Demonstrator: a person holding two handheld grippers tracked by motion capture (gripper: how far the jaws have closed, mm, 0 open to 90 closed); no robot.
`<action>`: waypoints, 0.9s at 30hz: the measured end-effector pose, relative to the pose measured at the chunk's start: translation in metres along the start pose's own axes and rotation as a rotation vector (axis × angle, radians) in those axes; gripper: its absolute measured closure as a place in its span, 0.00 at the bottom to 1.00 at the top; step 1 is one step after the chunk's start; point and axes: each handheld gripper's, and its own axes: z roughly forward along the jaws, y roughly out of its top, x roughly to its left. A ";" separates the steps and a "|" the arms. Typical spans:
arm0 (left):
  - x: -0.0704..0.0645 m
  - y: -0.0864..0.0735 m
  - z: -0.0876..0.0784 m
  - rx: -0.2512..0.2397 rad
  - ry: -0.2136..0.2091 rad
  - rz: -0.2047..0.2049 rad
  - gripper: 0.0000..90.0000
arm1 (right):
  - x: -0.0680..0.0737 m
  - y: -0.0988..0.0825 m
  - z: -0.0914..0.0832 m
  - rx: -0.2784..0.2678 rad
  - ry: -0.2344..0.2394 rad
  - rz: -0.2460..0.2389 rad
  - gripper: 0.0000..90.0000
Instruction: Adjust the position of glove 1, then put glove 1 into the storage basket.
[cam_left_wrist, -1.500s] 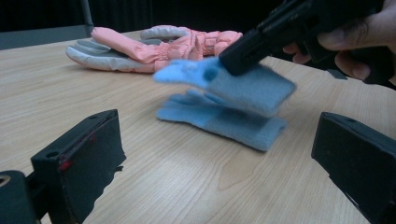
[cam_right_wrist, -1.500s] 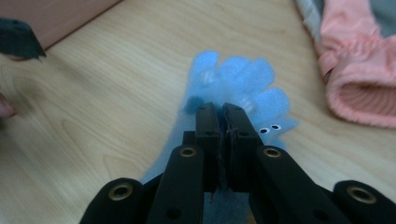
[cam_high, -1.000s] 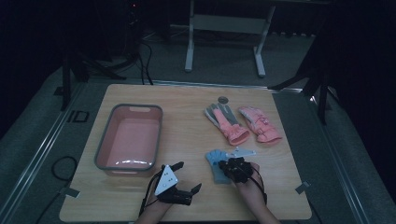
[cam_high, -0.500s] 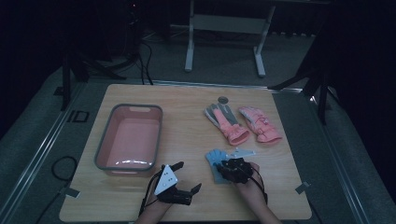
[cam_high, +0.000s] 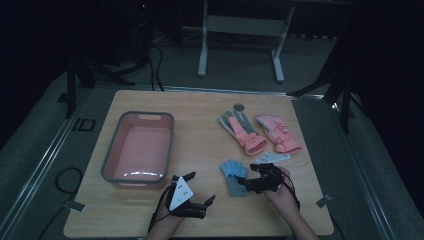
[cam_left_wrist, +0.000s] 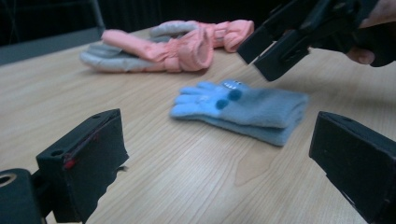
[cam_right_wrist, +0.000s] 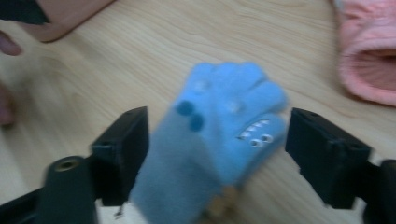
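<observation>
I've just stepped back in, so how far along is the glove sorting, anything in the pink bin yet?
Nothing looks done: the pink bin is empty. In hand: the open right tongs straddle the blue gloves, not yet closed. Left: the pink gloves lie untouched; the left tongs are open and idle.

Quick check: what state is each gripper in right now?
Left gripper: open, holding nothing.
Right gripper: open, jaws either side of the blue glove.

No visible shift of either hand-held gripper or the blue glove (cam_high: 234, 176) (right-gripper view blurred).
</observation>
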 end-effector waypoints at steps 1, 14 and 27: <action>0.000 0.001 0.000 -0.001 -0.008 0.004 0.04 | -0.003 0.000 -0.001 0.002 0.009 -0.005 0.21; -0.014 0.014 0.016 0.121 -0.189 0.004 0.05 | -0.020 0.009 -0.012 -0.048 0.089 -0.050 0.16; -0.024 0.037 0.039 0.169 -0.253 0.202 0.20 | -0.030 0.019 0.002 -0.013 0.170 0.031 0.18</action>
